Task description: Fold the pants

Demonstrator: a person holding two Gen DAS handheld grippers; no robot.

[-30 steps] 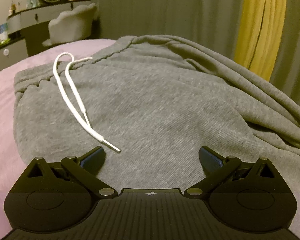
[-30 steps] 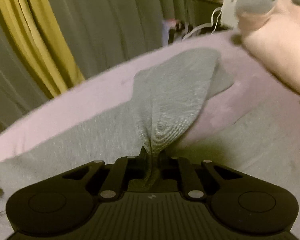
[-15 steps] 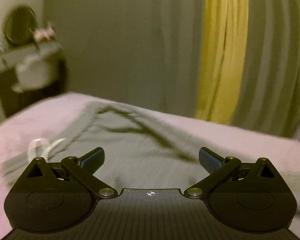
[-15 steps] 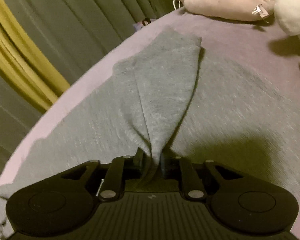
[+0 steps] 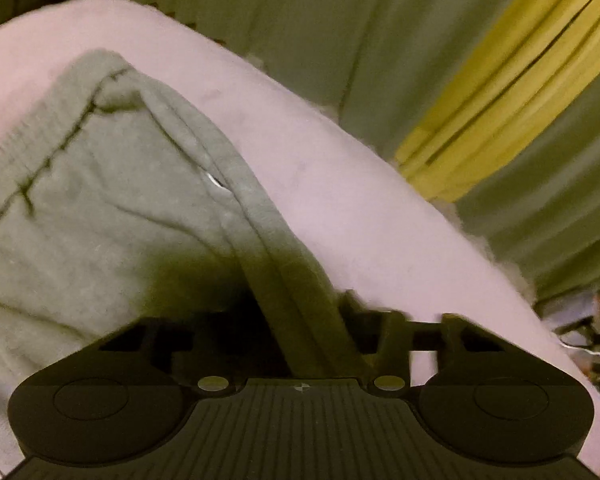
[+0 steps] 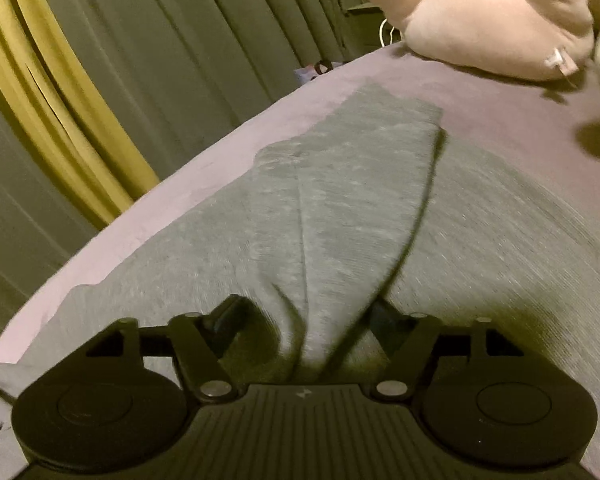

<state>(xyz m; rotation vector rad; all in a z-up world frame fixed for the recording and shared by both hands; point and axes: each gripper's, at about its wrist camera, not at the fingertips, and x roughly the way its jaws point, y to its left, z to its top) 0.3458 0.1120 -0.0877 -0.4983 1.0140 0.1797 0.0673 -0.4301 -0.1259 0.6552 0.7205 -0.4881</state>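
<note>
The bed (image 6: 500,128), under its pink-lilac cover, carries the whole job, and everything here is placed against it. The pants (image 6: 360,200), grey sweat fabric, lie spread across the bed's top, well inside its far edge where the curtains (image 6: 160,60) hang behind.

In my judgement the fold is only just begun. Seen from the right wrist, one flap of a leg lies doubled over onto the rest of the cloth, its end pointing toward the pillow (image 6: 500,20) at the head of the bed. That looks like a first lengthwise fold laid down. It is loose and ridged, not smoothed. At the other end of the bed the waistband (image 5: 40,152) still sits open and rumpled, so squaring the halves and folding the length down are still to do.

The left gripper (image 5: 316,320) is at the side of the bed nearer the curtains. Its jaws have just been closing, and a thick doubled edge of the pants runs straight between them; it appears clamped on that edge, though the view is dark and blurred there. The edge climbs away from the gripper toward the waistband corner.

The right gripper (image 6: 308,320) hovers low over the middle of the bed. Its jaws have just been opening and stand apart, and the pinched ridge of the folded flap still rises between them, free of both pads. It looks let go, resting on the cloth beneath.
</note>
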